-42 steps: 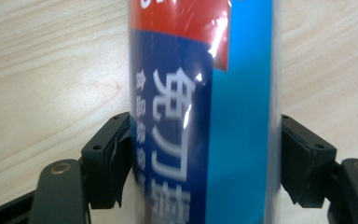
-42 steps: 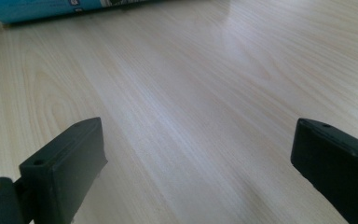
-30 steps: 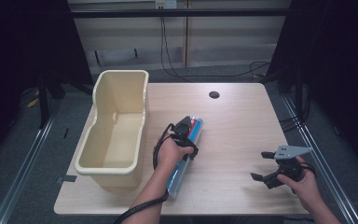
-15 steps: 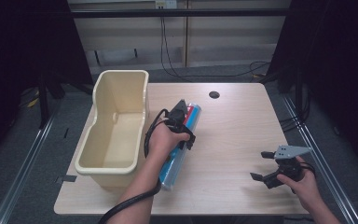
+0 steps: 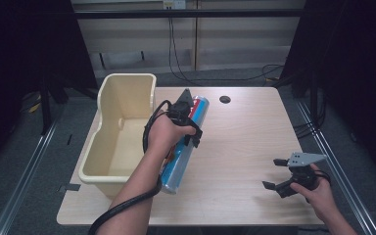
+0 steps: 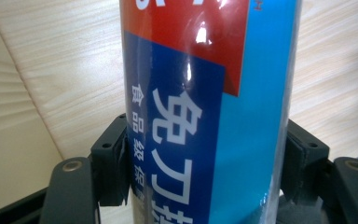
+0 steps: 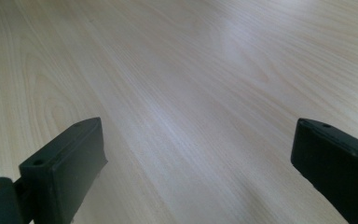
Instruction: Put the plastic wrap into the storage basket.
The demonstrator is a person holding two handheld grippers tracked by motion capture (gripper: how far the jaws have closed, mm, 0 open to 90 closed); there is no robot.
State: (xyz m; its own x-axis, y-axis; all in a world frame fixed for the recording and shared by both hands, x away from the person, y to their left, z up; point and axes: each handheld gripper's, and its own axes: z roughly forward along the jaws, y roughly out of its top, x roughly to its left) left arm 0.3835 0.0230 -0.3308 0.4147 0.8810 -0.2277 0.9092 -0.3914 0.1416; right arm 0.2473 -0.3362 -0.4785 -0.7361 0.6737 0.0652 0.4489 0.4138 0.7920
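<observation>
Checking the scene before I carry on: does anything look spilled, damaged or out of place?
Nothing stands out. The left gripper is shut on the blue tube, which looks intact, beside the cream bin. The right gripper is open over bare table. No spill or damage shows.

Right tool (image 7: 200, 172) jaws wide apart, nothing between; pale wood-grain table (image 7: 191, 70) beneath.

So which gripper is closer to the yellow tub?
The left. The left gripper holds the blue tube just beside the yellow tub. The right gripper sits open and far away near the table's opposite edge.
</observation>
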